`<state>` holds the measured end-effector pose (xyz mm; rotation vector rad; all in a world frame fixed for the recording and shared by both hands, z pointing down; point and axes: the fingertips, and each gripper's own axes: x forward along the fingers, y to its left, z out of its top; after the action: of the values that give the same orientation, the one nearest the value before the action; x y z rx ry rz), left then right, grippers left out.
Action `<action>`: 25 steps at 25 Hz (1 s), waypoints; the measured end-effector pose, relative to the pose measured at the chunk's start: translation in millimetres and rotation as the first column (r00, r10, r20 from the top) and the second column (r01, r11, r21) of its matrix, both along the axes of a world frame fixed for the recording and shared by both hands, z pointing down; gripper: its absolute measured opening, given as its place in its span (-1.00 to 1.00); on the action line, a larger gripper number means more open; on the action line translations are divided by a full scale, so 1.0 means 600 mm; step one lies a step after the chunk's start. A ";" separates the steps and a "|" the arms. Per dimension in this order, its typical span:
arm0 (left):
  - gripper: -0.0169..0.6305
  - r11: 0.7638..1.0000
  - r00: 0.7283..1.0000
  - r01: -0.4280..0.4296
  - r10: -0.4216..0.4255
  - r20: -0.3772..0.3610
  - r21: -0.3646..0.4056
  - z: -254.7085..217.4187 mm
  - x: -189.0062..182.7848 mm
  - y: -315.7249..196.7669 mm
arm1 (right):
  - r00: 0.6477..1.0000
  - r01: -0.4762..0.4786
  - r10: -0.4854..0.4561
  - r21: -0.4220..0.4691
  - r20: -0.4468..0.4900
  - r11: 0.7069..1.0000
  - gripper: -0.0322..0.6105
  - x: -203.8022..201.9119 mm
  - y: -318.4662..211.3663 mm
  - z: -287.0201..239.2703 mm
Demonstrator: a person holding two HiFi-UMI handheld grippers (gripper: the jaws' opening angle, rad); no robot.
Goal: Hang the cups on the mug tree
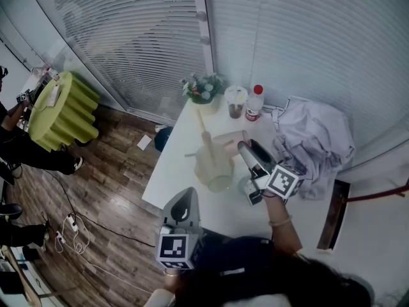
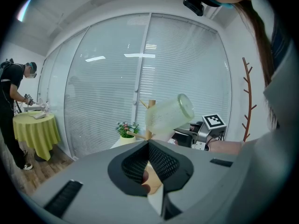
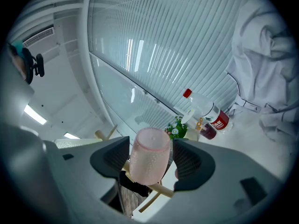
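Observation:
A wooden mug tree (image 1: 206,136) stands in the middle of the white table (image 1: 171,178). A pale frosted cup (image 1: 214,165) hangs tilted on it, and the left gripper view shows that cup (image 2: 169,113) too. A pink frosted cup (image 3: 148,160) rests on a wooden peg (image 3: 161,190) of the tree. My right gripper (image 3: 150,157) stands open around it, with a thin gap at the right pad. In the head view this gripper (image 1: 243,147) reaches the tree from the right. My left gripper (image 1: 187,197) is shut and empty, held off the table's near edge.
At the table's back stand potted flowers (image 1: 203,88), a lidded cup (image 1: 235,101) and a red-capped bottle (image 1: 254,104). A crumpled white cloth (image 1: 313,139) covers the right side. A green-draped round table (image 1: 64,107) and a person stand far left, with cables on the floor.

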<state>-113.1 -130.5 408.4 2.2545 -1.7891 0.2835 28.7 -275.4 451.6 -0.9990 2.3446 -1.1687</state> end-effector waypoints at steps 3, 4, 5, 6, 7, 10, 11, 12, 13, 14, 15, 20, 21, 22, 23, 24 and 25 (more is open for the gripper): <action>-0.94 1.000 1.000 -0.003 0.003 0.000 0.012 -0.004 -0.001 0.000 | 1.000 -0.014 0.014 -0.002 -0.006 1.000 0.00 0.006 0.005 0.001; -0.94 1.000 1.000 -0.006 0.006 -0.003 0.013 -0.005 0.000 0.000 | 1.000 -0.020 0.020 -0.003 -0.006 1.000 0.00 0.009 0.007 0.001; -0.94 1.000 1.000 -0.010 0.010 -0.008 0.011 -0.006 0.002 0.001 | 1.000 -0.027 0.027 -0.006 -0.009 1.000 0.00 0.012 0.010 0.002; -0.94 1.000 1.000 -0.016 0.016 -0.012 0.007 -0.007 0.004 0.002 | 0.999 -0.034 0.034 -0.008 -0.014 0.999 0.00 0.016 0.013 0.003; -0.94 1.000 1.000 -0.024 0.024 -0.016 0.003 -0.009 0.008 0.003 | 0.999 -0.042 0.041 -0.010 -0.021 0.999 0.00 0.020 0.017 0.004; -0.94 0.999 0.999 -0.047 0.048 -0.011 0.018 -0.008 0.013 0.005 | 0.998 -0.056 0.057 0.004 -0.037 0.998 0.00 0.030 0.026 0.000; -0.94 0.998 0.998 -0.056 0.056 -0.012 0.018 -0.008 0.016 0.006 | 0.997 -0.058 0.058 0.015 -0.046 0.998 0.00 0.032 0.028 -0.002; -0.94 0.998 0.998 -0.063 0.064 -0.015 0.014 -0.008 0.019 0.007 | 0.997 -0.060 0.061 0.022 -0.053 0.998 0.00 0.035 0.031 -0.003; -0.94 0.997 0.997 -0.070 0.070 -0.018 0.012 -0.008 0.022 0.008 | 0.996 -0.066 0.067 0.019 -0.058 0.998 0.00 0.038 0.035 -0.002; -0.94 0.997 0.997 -0.076 0.077 -0.019 0.015 -0.008 0.023 0.009 | 0.995 -0.076 0.076 0.013 -0.064 0.997 -0.01 0.042 0.040 0.000; -0.94 0.996 0.996 -0.082 0.082 -0.018 0.022 -0.008 0.024 0.009 | 0.994 -0.083 0.084 0.009 -0.070 0.996 -0.02 0.044 0.043 0.000; -0.94 0.994 0.994 -0.104 0.105 -0.029 0.025 -0.012 0.032 0.016 | 0.991 -0.089 0.091 0.025 -0.102 0.996 -0.05 0.047 0.061 -0.002; -0.94 0.994 0.994 -0.106 0.107 -0.033 0.023 -0.012 0.033 0.019 | 0.990 -0.091 0.093 0.022 -0.107 0.996 -0.05 0.048 0.066 0.001; -0.94 0.994 0.993 -0.107 0.108 -0.037 0.020 -0.012 0.034 0.021 | 0.989 -0.095 0.097 0.022 -0.114 0.995 -0.05 0.050 0.070 0.003; -0.94 0.994 0.993 -0.109 0.109 -0.041 0.015 -0.013 0.035 0.023 | 0.987 -0.098 0.100 0.022 -0.122 0.995 -0.09 0.051 0.074 0.004; -0.94 0.994 0.993 -0.110 0.111 -0.042 0.016 -0.013 0.036 0.025 | 0.986 -0.101 0.103 0.023 -0.130 0.995 -0.13 0.053 0.078 0.004; -0.94 0.993 0.993 -0.113 0.114 -0.040 0.023 -0.013 0.036 0.026 | 0.985 -0.103 0.105 0.025 -0.135 0.994 -0.14 0.054 0.083 0.002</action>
<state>-91.4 -114.8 400.8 2.3630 -1.6547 0.2385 60.8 -225.8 452.5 -1.2149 2.3688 -1.0695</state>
